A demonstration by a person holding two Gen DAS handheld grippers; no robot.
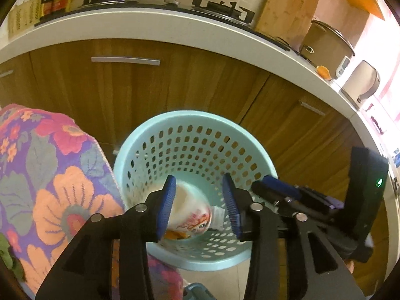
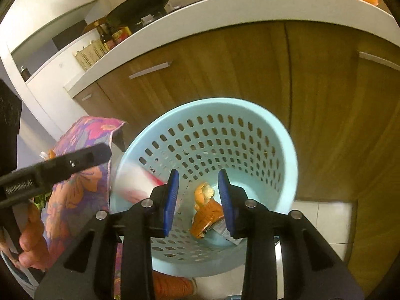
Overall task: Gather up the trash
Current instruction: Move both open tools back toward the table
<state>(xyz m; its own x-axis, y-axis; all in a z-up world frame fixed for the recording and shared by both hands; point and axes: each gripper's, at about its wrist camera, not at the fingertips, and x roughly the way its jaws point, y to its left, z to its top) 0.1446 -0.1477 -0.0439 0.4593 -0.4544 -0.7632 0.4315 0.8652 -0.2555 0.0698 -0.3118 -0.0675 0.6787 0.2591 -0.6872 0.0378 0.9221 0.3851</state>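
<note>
A light blue perforated basket [image 1: 200, 135] [image 2: 250, 125] stands on the floor against the wooden cabinets. My left gripper [image 1: 200, 200] hangs over its mouth, open. A white cup with a cartoon print [image 1: 192, 212] lies blurred between the blue pads, and the right pad is clear of it. In the right wrist view the same cup shows as a white blur [image 2: 135, 180] at the basket's left rim. My right gripper [image 2: 198, 195] [image 1: 275, 187] is open above the basket. Through its gap I see orange peel [image 2: 205, 191] and an orange wrapper [image 2: 207, 218] low inside the basket.
A floral cloth [image 1: 57, 175] [image 2: 82, 187] covers something just left of the basket. Wooden cabinet doors [image 1: 150, 87] rise behind it under a white counter [image 1: 150, 27] with a stove, a cutting board and a rice cooker [image 1: 327, 45]. A hand [image 2: 32, 247] holds the left gripper's black frame [image 2: 62, 167].
</note>
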